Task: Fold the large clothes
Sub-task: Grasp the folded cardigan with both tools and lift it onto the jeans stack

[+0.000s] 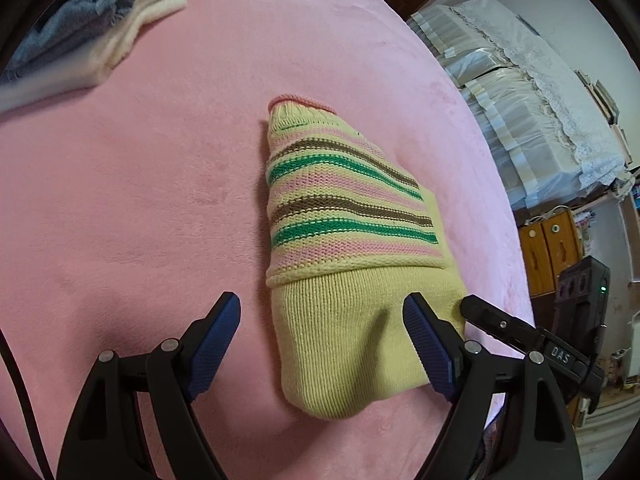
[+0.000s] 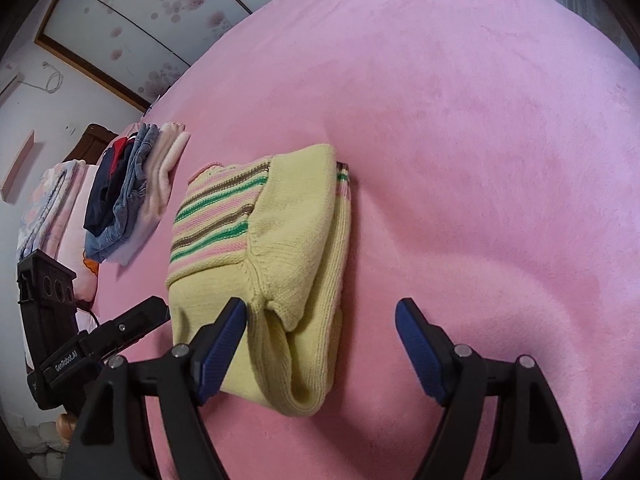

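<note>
A yellow knit sweater (image 1: 344, 264) with green, brown and pink stripes lies folded into a compact bundle on the pink bedspread (image 1: 140, 208). It also shows in the right wrist view (image 2: 276, 248). My left gripper (image 1: 322, 314) is open, its fingers spread over the sweater's plain yellow near end, holding nothing. My right gripper (image 2: 320, 320) is open over the same near end from the other side, its left fingertip (image 2: 234, 316) against the knit. The right gripper's body shows in the left wrist view (image 1: 520, 332).
A stack of folded clothes (image 2: 128, 204), denim, dark and pale pink pieces, lies on the bed beyond the sweater; it also shows at the top left of the left wrist view (image 1: 92, 28). A covered cabinet (image 1: 520, 112) and wooden drawers (image 1: 552, 248) stand past the bed's edge.
</note>
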`<state>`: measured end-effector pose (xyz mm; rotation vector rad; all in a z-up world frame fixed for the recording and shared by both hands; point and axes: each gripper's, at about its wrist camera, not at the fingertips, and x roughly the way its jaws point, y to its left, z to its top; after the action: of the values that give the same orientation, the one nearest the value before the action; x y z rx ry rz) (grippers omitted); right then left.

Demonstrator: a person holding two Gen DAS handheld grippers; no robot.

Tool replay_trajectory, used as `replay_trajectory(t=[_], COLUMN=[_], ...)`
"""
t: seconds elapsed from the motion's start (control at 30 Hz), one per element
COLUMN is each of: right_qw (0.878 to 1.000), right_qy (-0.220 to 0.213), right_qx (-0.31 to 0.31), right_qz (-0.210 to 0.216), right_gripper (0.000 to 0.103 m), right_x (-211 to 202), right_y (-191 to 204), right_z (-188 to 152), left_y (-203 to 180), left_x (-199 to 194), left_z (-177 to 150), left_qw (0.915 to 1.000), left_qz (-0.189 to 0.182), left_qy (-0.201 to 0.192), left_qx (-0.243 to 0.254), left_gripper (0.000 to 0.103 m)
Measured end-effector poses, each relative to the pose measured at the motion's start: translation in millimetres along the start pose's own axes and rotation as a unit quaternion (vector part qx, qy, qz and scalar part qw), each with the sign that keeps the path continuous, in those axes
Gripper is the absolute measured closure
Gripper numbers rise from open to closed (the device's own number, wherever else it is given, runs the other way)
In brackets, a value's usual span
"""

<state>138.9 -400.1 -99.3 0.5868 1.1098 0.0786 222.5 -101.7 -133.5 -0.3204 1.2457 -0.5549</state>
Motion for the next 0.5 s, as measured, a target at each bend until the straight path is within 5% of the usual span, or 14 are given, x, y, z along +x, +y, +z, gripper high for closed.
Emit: replay_trajectory(t=[0.5], right_qw=[0.993], right_qy=[0.054], right_qx=[0.045], right_qz=[0.097], right_gripper=[0.026], right_x=[27.8], right_y=[-24.5], right_z=[27.6], left_y=[19.1], left_x=[42.6], left_z=[9.8], left_qw=[0.9958], left_qz=[-0.073], left_qy=[0.041], left_qx=[-0.035], left_gripper=[0.021])
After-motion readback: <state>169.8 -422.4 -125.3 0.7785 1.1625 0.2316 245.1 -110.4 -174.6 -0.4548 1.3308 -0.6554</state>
